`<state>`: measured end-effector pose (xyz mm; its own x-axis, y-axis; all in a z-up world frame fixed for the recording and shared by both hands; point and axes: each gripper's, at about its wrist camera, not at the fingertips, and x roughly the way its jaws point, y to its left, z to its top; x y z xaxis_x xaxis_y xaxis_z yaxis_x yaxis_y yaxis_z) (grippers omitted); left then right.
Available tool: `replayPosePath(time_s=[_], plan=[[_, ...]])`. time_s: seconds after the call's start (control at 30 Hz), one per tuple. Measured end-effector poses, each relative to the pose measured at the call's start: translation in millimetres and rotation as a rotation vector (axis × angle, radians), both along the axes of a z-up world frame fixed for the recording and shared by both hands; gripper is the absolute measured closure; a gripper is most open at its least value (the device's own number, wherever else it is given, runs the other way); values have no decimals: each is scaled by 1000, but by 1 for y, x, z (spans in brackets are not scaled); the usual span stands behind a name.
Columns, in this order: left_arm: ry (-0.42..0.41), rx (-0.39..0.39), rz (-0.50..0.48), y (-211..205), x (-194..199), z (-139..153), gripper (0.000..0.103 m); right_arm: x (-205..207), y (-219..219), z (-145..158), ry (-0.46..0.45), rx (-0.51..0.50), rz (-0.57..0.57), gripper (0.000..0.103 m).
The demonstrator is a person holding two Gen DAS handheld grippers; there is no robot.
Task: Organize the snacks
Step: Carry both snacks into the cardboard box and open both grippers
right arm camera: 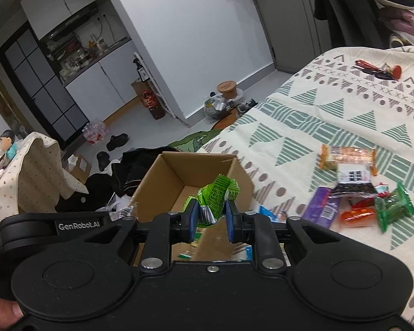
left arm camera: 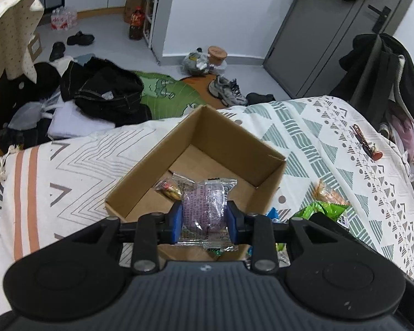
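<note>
Left wrist view: print on purple snack packet [left arm camera: 204,207] too blurred to read; its lower end hidden behind the jaws. Green packets [left arm camera: 324,211] at lower right partly behind gripper body. Right wrist view: box [right arm camera: 162,182] near wall hidden; orange packet [right arm camera: 347,157] smeared w/ blur.

The left tongs [left arm camera: 204,218], of matt black plastic with blue rubbery pads [left arm camera: 177,222], are pinching a glossy, crinkled purple foil packet [left arm camera: 205,209]. The right tongs [right arm camera: 212,218] are squeezing a shiny green plastic wrapper [right arm camera: 214,198]. Plain matt corrugated cardboard is forming the box [left arm camera: 234,143], which is sitting on a soft printed cotton bedspread [left arm camera: 331,138]. Bright metal screws [right arm camera: 271,262] are glinting on the tongs' frame.
</note>
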<state>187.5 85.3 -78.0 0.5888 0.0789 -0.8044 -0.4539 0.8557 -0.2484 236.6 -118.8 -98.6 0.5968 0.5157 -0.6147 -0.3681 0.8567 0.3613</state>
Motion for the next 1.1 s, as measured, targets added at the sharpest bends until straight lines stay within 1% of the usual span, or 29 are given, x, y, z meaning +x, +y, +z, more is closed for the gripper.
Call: replayPosePath(time_s=[0.07, 0.1, 0.17, 0.23, 0.37, 0.43, 0.47, 0.57, 0.6, 0.63, 0.67, 0.7, 0.73, 0.77, 0.9, 0.97, 1.03, 1.1], plan=[[11, -19, 9, 7, 0, -3, 71, 1, 7, 0, 4, -1, 10, 83], [12, -23, 13, 10, -1, -3, 68, 1, 11, 0, 6, -4, 15, 83], [16, -28, 22, 17, -2, -3, 66, 1, 17, 0, 8, -7, 24, 83], [18, -26, 31, 23, -3, -2, 63, 1, 23, 0, 10, -7, 34, 83], [13, -13, 55, 34, -6, 2, 60, 0, 36, 0, 20, -1, 62, 82], [17, -11, 65, 39, -7, 2, 55, -1, 41, 1, 32, 16, 85, 81], [19, -8, 73, 41, -9, 3, 54, 0, 43, 1, 40, 23, 96, 76], [23, -2, 97, 46, -12, 3, 46, -1, 47, 2, 44, 10, 103, 70], [26, -1, 104, 47, -12, 3, 40, -2, 47, 3, 46, 11, 105, 68], [27, 3, 110, 48, -13, 4, 35, -3, 45, 3, 48, 14, 105, 64], [24, 9, 115, 47, -14, 4, 32, -3, 43, 4, 47, 13, 101, 59], [21, 14, 118, 46, -14, 4, 28, -4, 40, 4, 44, 9, 94, 57], [20, 21, 120, 45, -15, 5, 26, -4, 37, 4, 41, 4, 84, 52], [21, 26, 118, 43, -15, 5, 25, -5, 33, 4, 37, -2, 72, 48], [27, 28, 98, 33, -13, 5, 24, -6, 17, 2, 41, -18, 36, 43], [24, 30, 89, 27, -13, 5, 23, -8, 8, 1, 39, -24, 21, 39], [22, 33, 80, 21, -14, 6, 19, -10, 1, 0, 36, -31, 10, 36], [17, 35, 69, 15, -13, 7, 18, -11, -8, 0, 36, -36, -1, 35]])
